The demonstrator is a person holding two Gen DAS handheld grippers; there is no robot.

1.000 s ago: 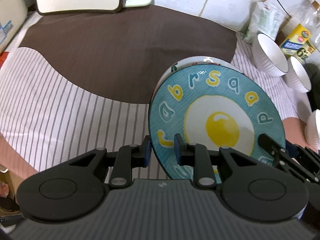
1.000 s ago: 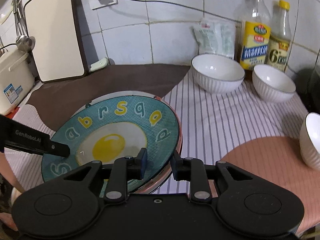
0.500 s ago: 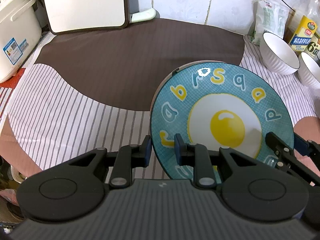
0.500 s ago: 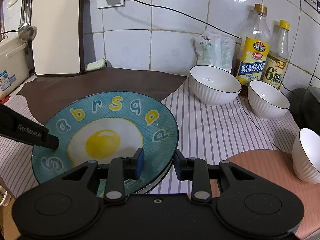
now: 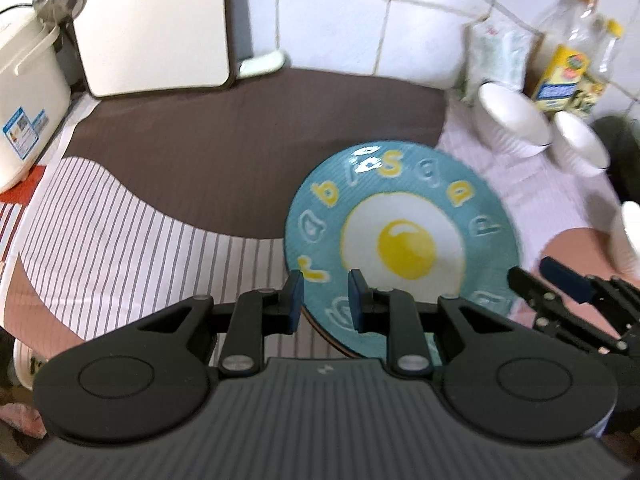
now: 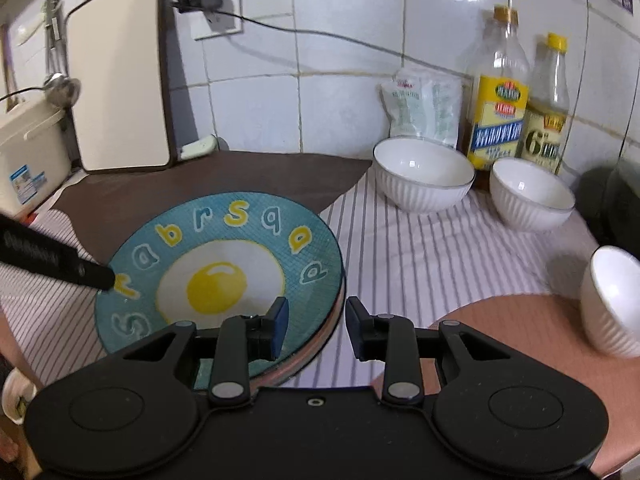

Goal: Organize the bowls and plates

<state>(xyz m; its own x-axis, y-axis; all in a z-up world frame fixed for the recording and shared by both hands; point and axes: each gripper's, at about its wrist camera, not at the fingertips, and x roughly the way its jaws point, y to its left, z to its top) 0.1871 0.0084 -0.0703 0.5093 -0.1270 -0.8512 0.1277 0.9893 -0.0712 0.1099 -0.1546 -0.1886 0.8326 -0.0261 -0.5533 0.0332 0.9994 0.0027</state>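
Observation:
A blue plate with a fried-egg picture and letters (image 5: 404, 240) (image 6: 224, 272) lies on top of a stack of plates on the striped cloth. My left gripper (image 5: 323, 296) is open, its jaws astride the plate's left rim. My right gripper (image 6: 314, 326) is open, its jaws astride the stack's right rim. Three white ribbed bowls stand to the right: a large bowl (image 6: 424, 174), a medium bowl (image 6: 530, 194) and a small bowl (image 6: 612, 300).
Two oil bottles (image 6: 498, 92) and a bag (image 6: 424, 106) stand against the tiled wall. A cutting board (image 6: 120, 80) leans at the back left beside a white rice cooker (image 6: 28, 152). A brown mat (image 5: 240, 152) covers the back of the counter.
The blue plate has come down flat onto the stack. Both grippers have widened their jaws and let go of the rim. Both cameras have pulled back and up.

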